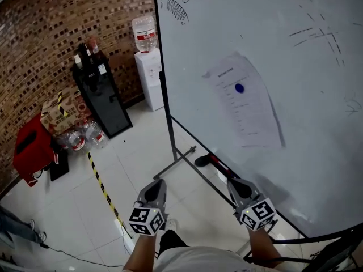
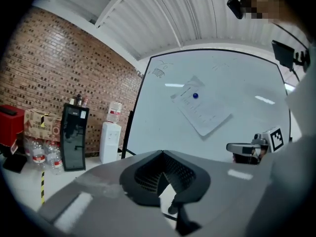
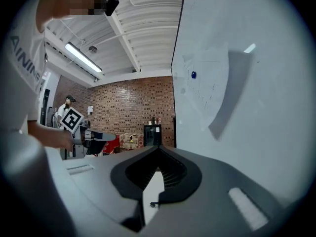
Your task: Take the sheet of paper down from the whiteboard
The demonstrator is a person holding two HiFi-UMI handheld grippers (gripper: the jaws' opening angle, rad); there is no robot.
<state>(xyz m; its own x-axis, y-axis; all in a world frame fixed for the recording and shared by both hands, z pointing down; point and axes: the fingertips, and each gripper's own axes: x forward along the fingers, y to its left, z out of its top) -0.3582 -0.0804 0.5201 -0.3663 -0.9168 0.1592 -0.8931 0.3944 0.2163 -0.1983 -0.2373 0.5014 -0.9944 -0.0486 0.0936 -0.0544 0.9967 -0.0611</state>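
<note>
— Where was the sheet of paper (image 1: 245, 103)?
— Near the whiteboard's (image 1: 317, 152) middle, held up by a blue magnet (image 1: 239, 88).
— Your grippers?
— My left gripper (image 1: 154, 191) and right gripper (image 1: 240, 187) were clenched, empty, below it.

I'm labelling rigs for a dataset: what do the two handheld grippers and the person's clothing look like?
The left gripper and right gripper are alike: grey tapering bodies with black ribbed jaw linings, each bearing a white cube with black square markers at the rear. No cables show on them. The person wears a white short-sleeved shirt.
</note>
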